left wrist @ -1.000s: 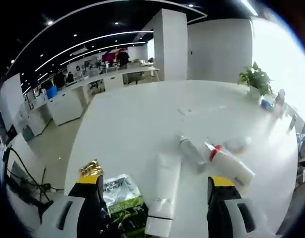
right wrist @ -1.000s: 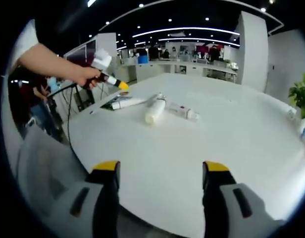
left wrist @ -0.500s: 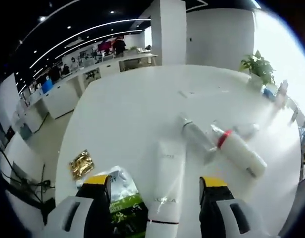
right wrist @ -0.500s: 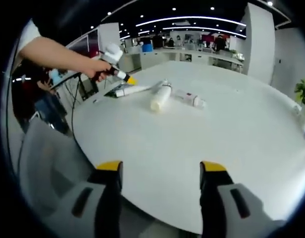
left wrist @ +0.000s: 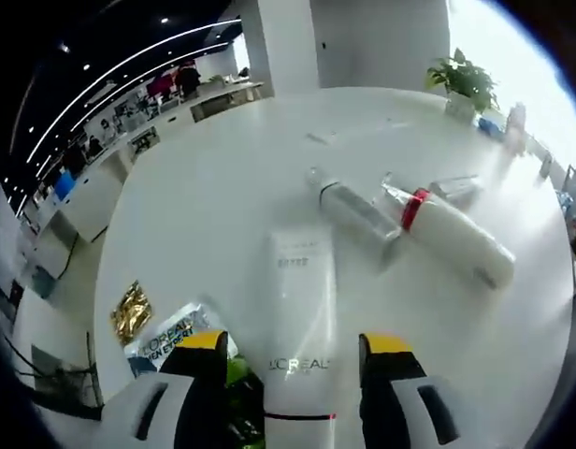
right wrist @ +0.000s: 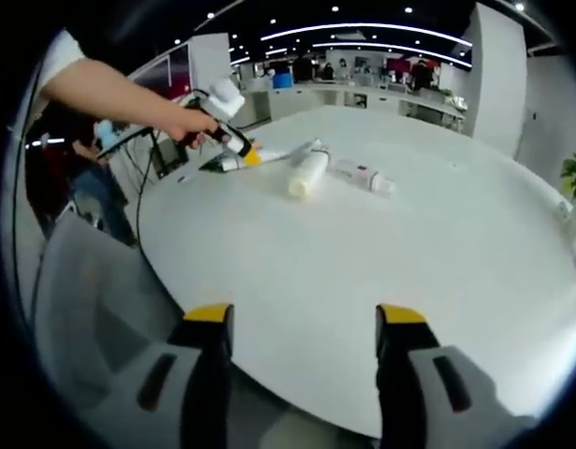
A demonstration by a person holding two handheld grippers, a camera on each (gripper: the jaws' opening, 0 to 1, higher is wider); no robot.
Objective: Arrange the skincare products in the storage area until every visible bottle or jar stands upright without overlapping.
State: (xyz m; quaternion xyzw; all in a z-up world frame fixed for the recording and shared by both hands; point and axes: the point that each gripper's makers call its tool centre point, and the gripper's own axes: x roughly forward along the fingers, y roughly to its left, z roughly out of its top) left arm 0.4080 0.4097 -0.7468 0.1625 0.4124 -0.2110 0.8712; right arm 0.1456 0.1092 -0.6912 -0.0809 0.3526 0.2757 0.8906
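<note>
A white L'Oreal tube (left wrist: 302, 309) lies flat on the white table (left wrist: 204, 196), its lower end between the jaws of my open left gripper (left wrist: 295, 348). Beyond it lie a clear bottle (left wrist: 349, 206) and a white bottle with a red band (left wrist: 447, 238), both on their sides and close together. In the right gripper view a person's hand holds the left gripper (right wrist: 243, 150) down at the tube (right wrist: 274, 155), with the white bottle (right wrist: 307, 173) and a smaller bottle (right wrist: 360, 175) lying beside it. My right gripper (right wrist: 305, 318) stands open above the table's near edge, holding nothing.
A green and white sachet (left wrist: 171, 335) and a gold sachet (left wrist: 131, 311) lie left of the tube near the table edge. A potted plant (left wrist: 466, 82) stands at the far side. Grey chairs (right wrist: 82, 309) sit below the rim. Desks fill the background.
My left gripper has moved forward and down over the tube, which now lies between its jaws. The right gripper has stayed about where it was.
</note>
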